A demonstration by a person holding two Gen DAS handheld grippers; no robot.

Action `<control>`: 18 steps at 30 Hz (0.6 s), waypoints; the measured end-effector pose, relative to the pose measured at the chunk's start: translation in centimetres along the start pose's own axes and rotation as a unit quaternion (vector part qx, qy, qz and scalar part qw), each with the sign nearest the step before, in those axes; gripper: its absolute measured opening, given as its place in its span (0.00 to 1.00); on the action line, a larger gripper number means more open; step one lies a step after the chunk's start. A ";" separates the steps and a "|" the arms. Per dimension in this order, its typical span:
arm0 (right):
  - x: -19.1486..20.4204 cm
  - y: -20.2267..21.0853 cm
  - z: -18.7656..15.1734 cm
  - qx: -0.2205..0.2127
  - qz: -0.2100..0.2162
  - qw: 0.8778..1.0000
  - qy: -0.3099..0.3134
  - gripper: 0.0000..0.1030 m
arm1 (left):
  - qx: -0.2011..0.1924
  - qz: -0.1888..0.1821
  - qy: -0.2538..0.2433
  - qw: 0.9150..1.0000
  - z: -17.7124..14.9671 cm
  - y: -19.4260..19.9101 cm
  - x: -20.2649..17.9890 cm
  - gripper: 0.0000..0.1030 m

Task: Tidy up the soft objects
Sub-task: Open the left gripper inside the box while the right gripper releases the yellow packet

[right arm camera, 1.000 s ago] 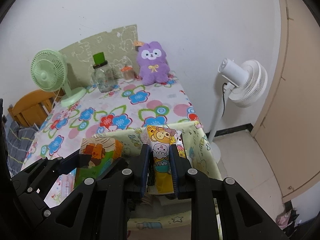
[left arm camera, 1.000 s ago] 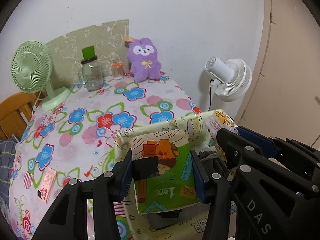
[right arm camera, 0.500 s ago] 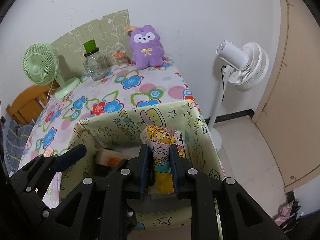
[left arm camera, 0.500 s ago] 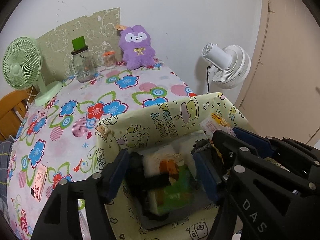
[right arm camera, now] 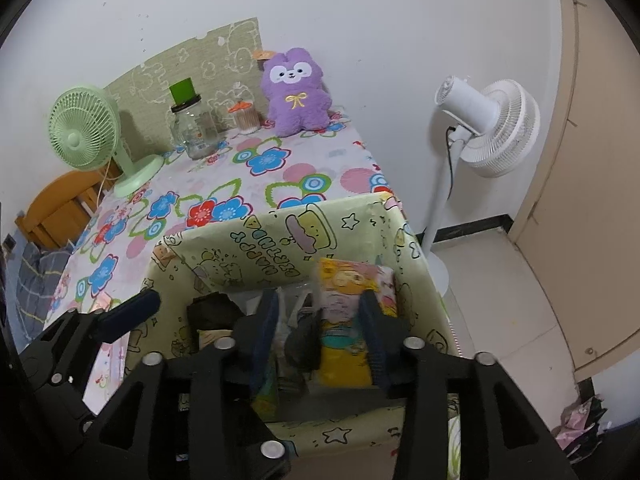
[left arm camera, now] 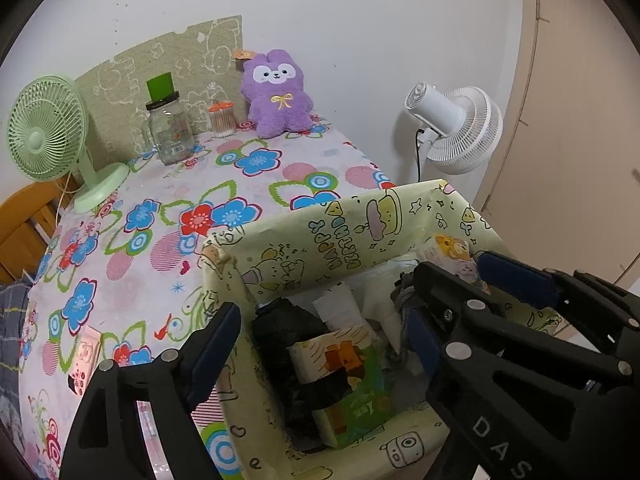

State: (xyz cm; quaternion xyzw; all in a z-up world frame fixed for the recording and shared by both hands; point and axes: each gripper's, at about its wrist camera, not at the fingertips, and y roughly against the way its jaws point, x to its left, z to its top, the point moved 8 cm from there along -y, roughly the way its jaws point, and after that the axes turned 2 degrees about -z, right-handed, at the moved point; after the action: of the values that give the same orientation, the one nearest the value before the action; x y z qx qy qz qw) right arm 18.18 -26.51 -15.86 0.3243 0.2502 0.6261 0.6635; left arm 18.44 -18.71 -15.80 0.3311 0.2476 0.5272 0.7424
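Both tongs, left [left arm camera: 320, 340] and right [right arm camera: 320, 320], are spread wide over one box [left arm camera: 280, 256] holding two packs, green [left arm camera: 352, 392] and yellow [right arm camera: 344, 312].

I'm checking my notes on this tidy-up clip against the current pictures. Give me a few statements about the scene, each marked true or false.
1. The left gripper is open, with the green tissue pack lying in the storage box between its fingers. True.
2. The right gripper is shut tight on the yellow tissue pack. False: its jaws stand apart, with the pack in the gap beside the right one.
3. The purple plush sits inside the box. False: it stands on the table by the wall.
4. A green fan stands on the flowered tablecloth. True.
5. The white fan stands on the table. False: it stands on the floor beside it.
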 end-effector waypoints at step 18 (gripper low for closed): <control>1.3 2.8 -0.2 -0.031 -0.008 0.999 0.006 0.73 | -0.028 0.001 0.004 1.000 -0.3 3.2 1.5 0.92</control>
State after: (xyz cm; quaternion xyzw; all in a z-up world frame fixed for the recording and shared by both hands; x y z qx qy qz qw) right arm 16.28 -25.20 -13.83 0.2978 0.2367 0.6302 0.6768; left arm 16.69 -16.44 -13.63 0.3082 0.2350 0.5363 0.7498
